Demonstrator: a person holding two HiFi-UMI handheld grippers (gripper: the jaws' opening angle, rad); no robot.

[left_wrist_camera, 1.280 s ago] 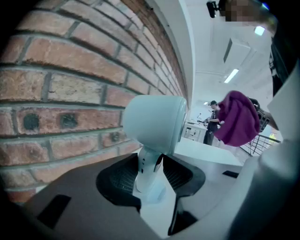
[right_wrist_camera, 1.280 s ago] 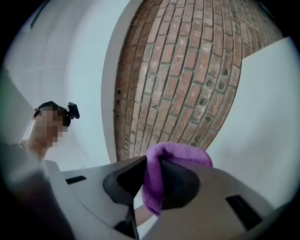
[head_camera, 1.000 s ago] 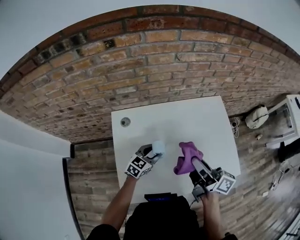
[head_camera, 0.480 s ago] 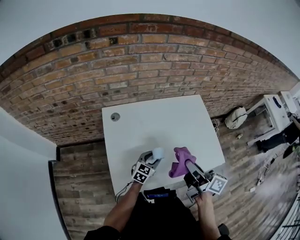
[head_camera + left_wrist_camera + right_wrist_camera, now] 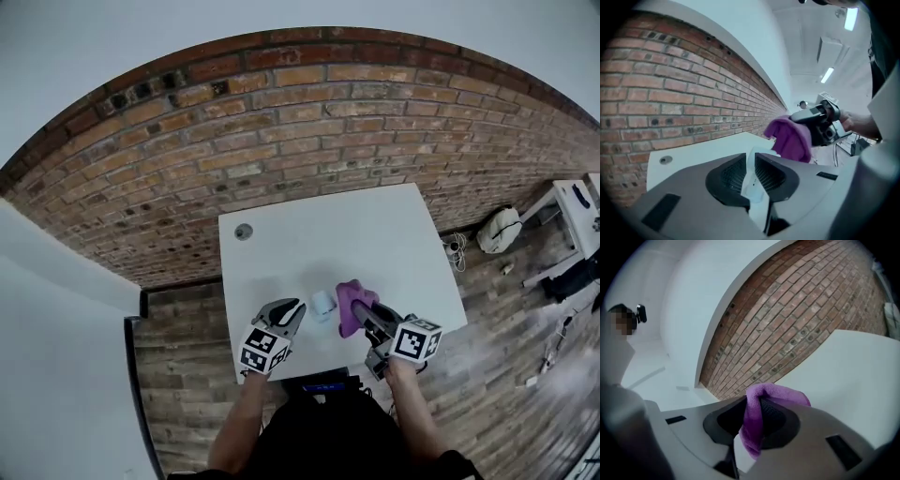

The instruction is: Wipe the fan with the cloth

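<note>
A small pale fan stands on the white table near its front edge. My left gripper hangs just left of the fan, apart from it. Its jaws have just been closing to a narrow gap with nothing between them. In the left gripper view the fan shows beyond the left gripper. My right gripper is shut on a purple cloth, which hangs against the fan's right side. The cloth is pinched between the jaws of the right gripper and droops below them.
A round grommet hole sits at the table's far left corner. A brick wall rises behind the table. On the floor to the right lie a pale bag and a white unit. A dark object lies below the table's front edge.
The left gripper, which had the fan between its jaws, has let go and drawn back to the near left. The right gripper has carried the cloth left, up against the fan.
</note>
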